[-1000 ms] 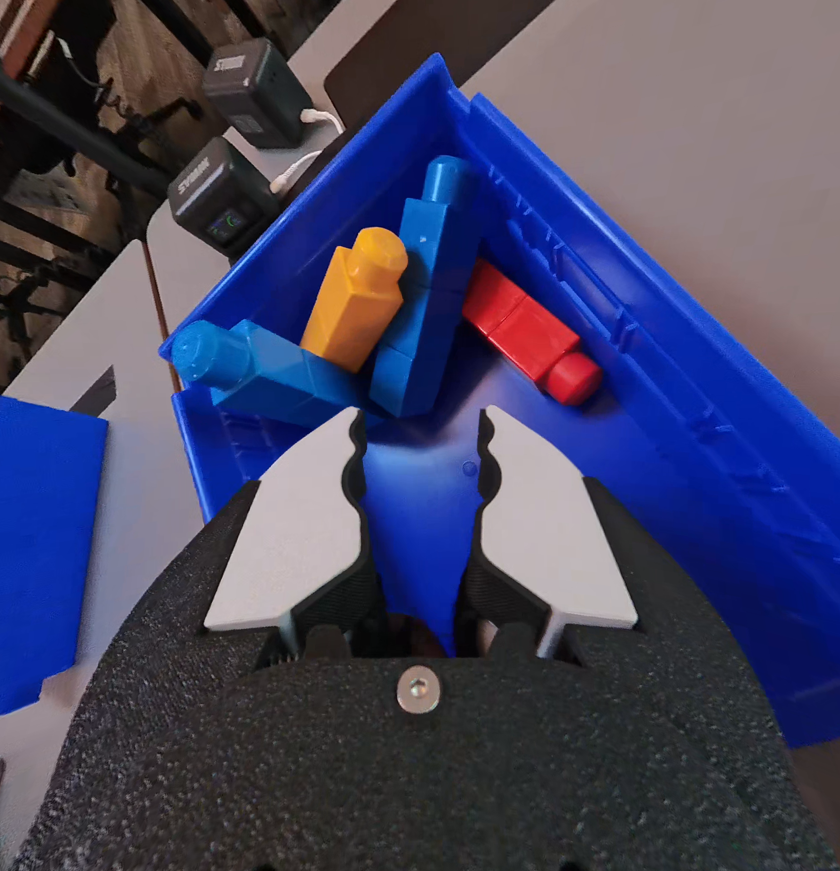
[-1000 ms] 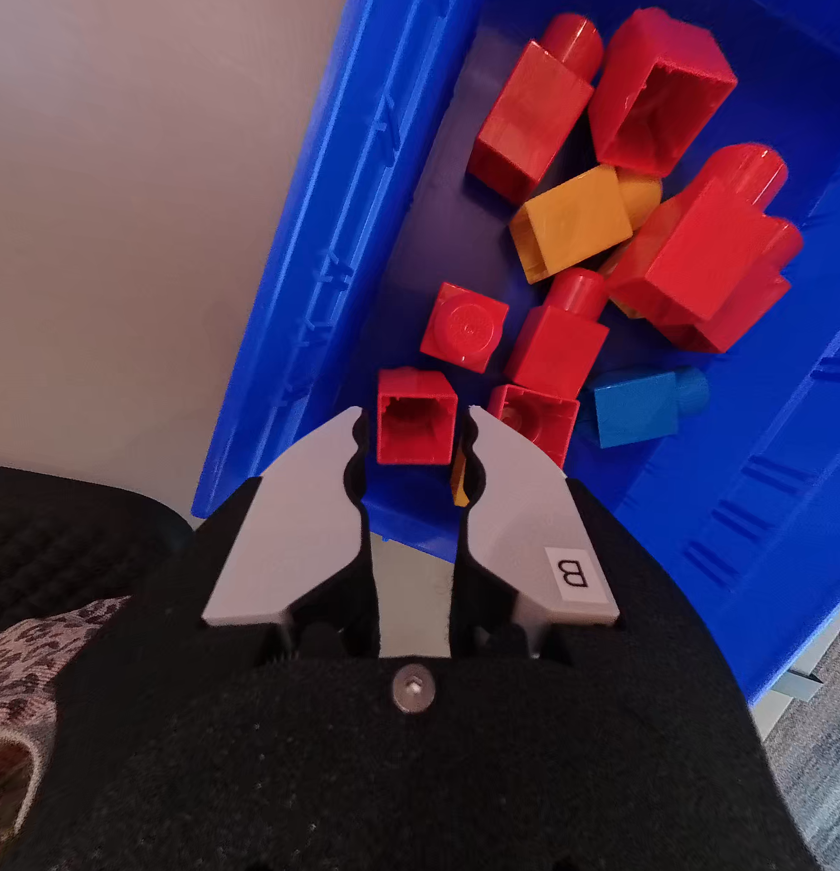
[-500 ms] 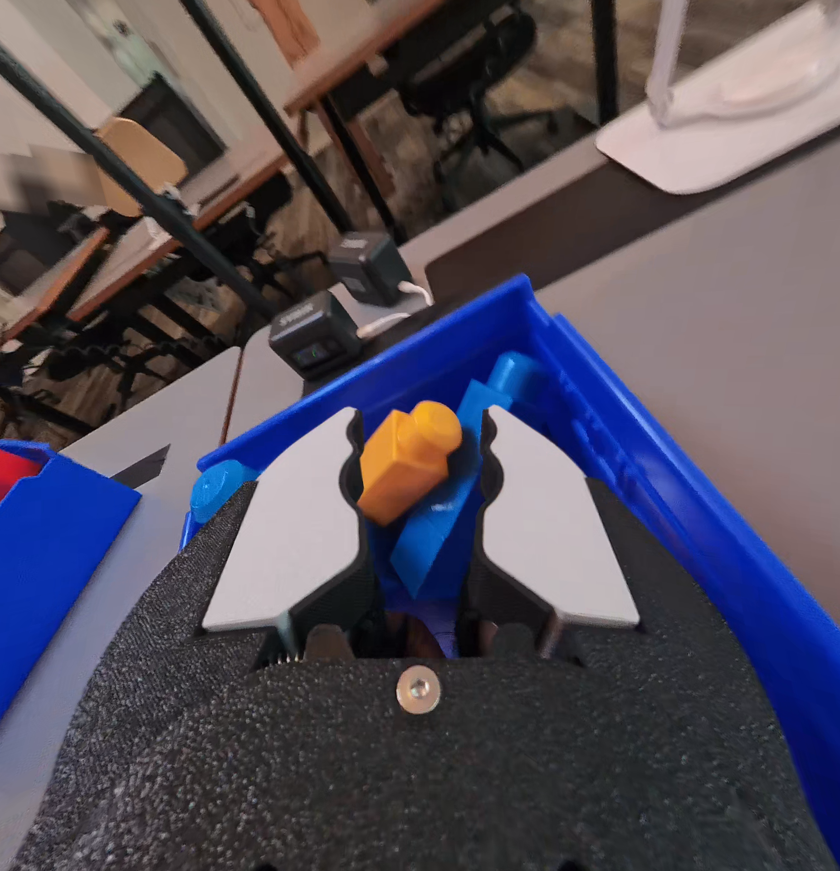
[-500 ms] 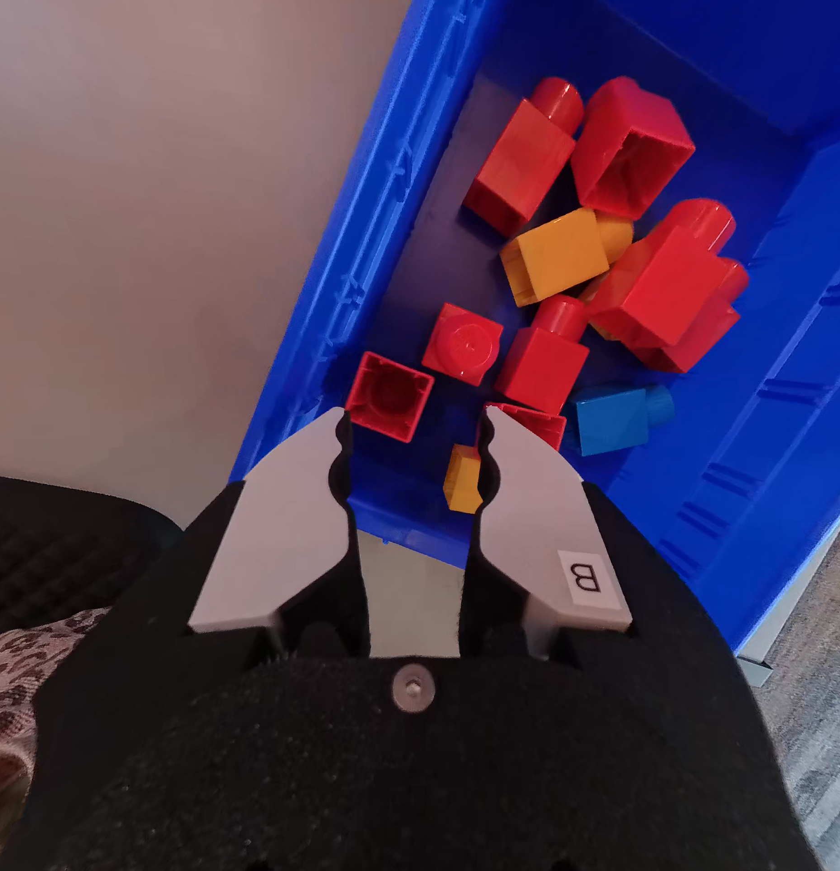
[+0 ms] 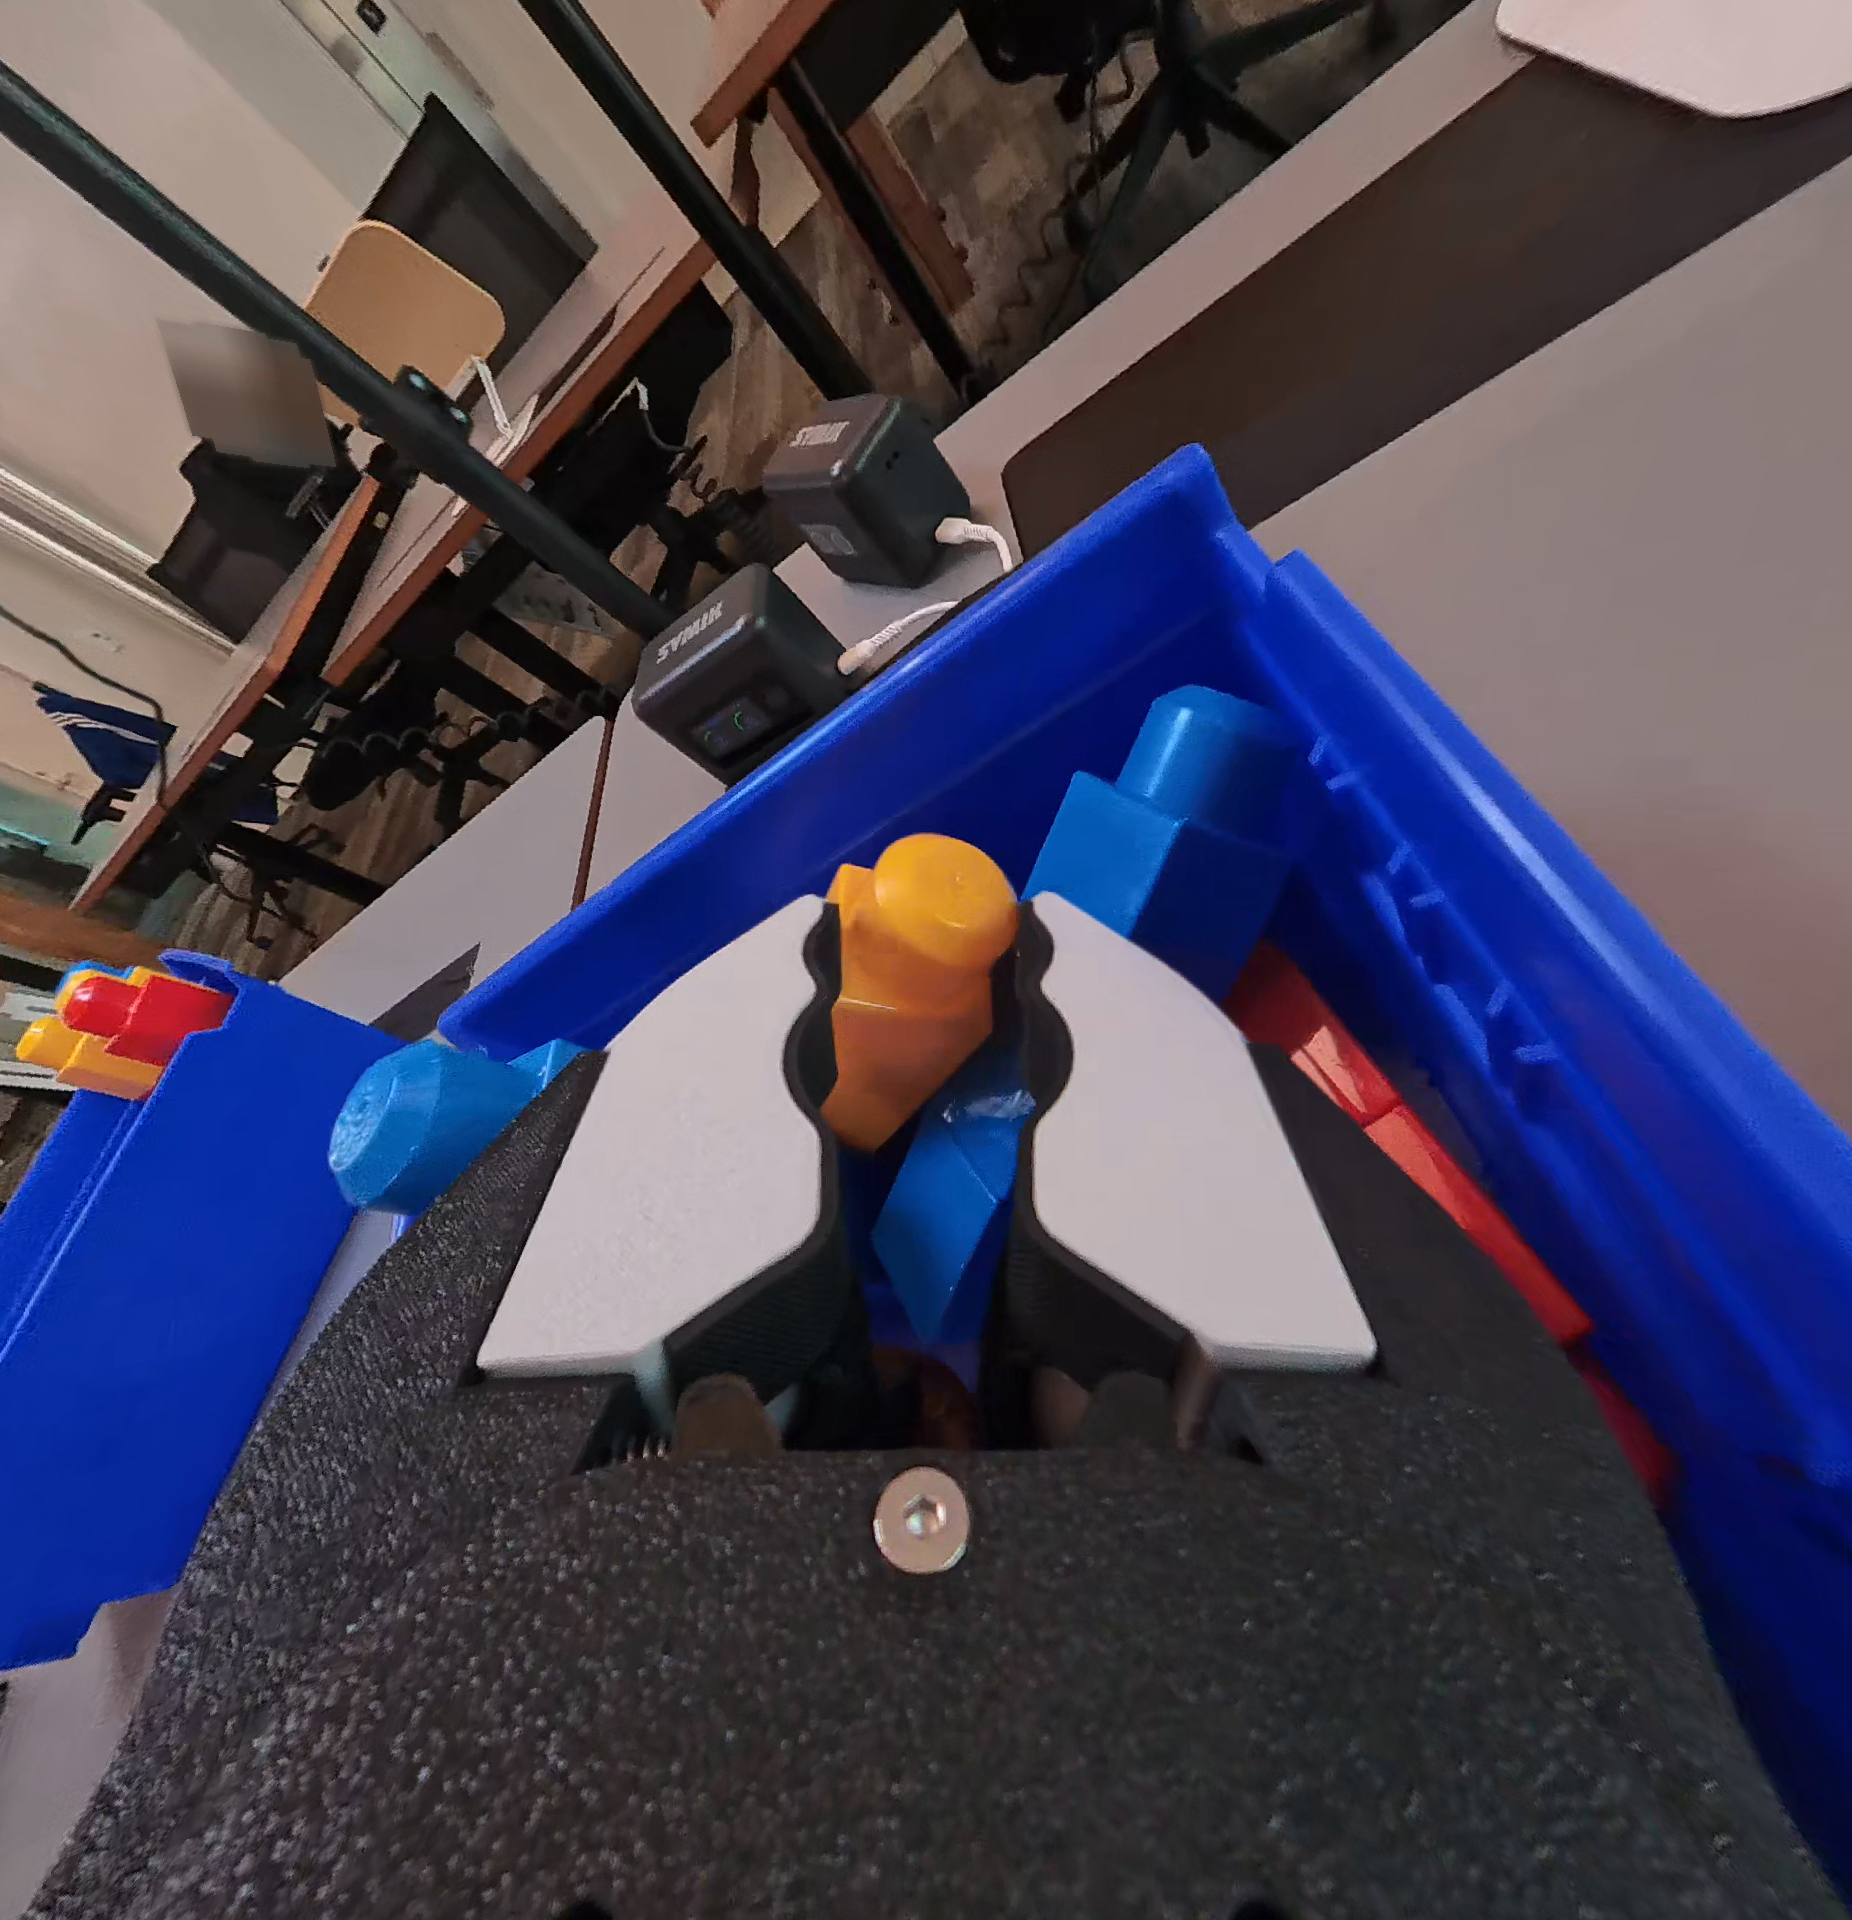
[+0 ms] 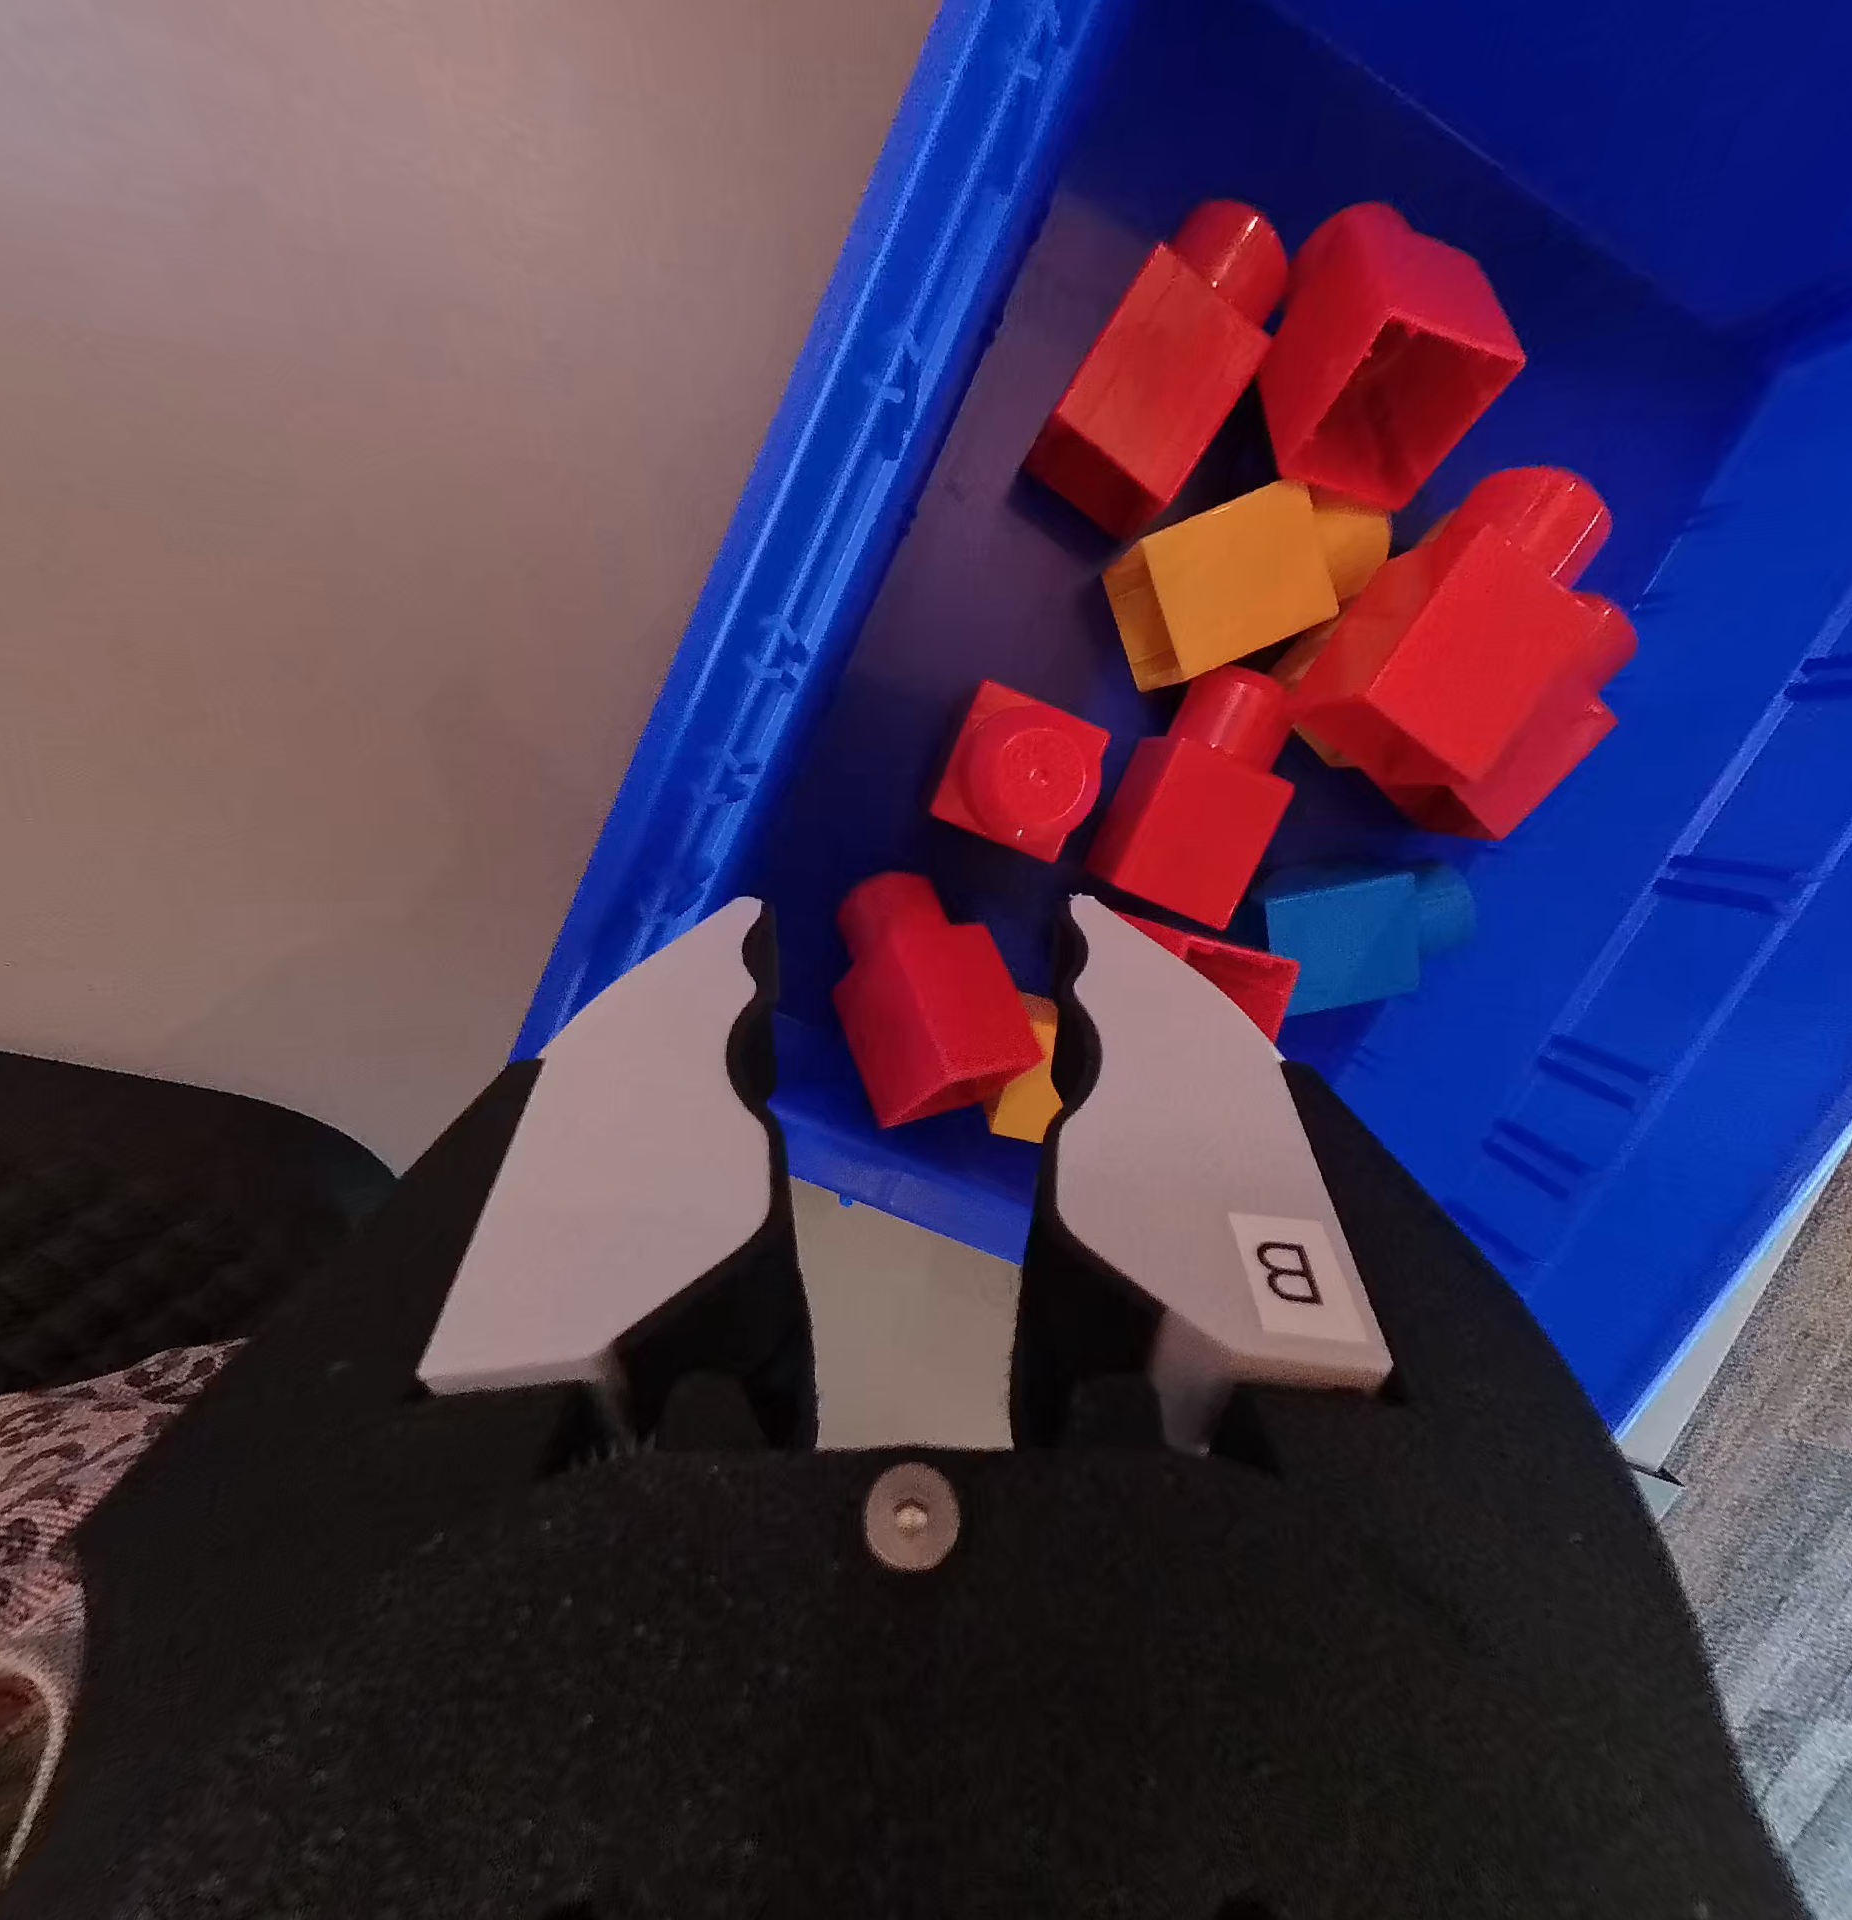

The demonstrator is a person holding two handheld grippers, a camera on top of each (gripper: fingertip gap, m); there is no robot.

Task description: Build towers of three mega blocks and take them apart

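My left hand-held gripper [image 5: 920,956] is pinching the orange block [image 5: 917,997] at its stud end, inside the left blue bin [image 5: 1524,935]; its lower end looks tangled with a blue piece [image 5: 953,1205] just beneath, whether plugged in or only leaning, can't tell. Risk: the grip sits high on the round stud, so the block could pivot or pop out on the lift, or drag that blue piece up with it. Left view count: one orange, at least two blue stacks, one beside the left finger [image 5: 423,1112] and one in the far corner [image 5: 1182,821], plus a red run [image 5: 1348,1091] along the wall; the joints are mostly hidden. Two dark power adapters [image 5: 745,675] sit on the worktop [image 5: 1628,520] past the bin. My right hand-held gripper [image 6: 911,977] is spread and holds nothing; a red block [image 6: 927,1013] lies tipped between the fingers without touching either pad, inside the second blue bin [image 6: 828,520]. Risk: it lies skewed against an orange block [image 6: 1026,1091] under the right finger, so closing now may catch both or nip a corner and flick it. Right view count, near to far: roughly eight red, two or three orange, one blue [image 6: 1358,935]; the far pile overlaps.
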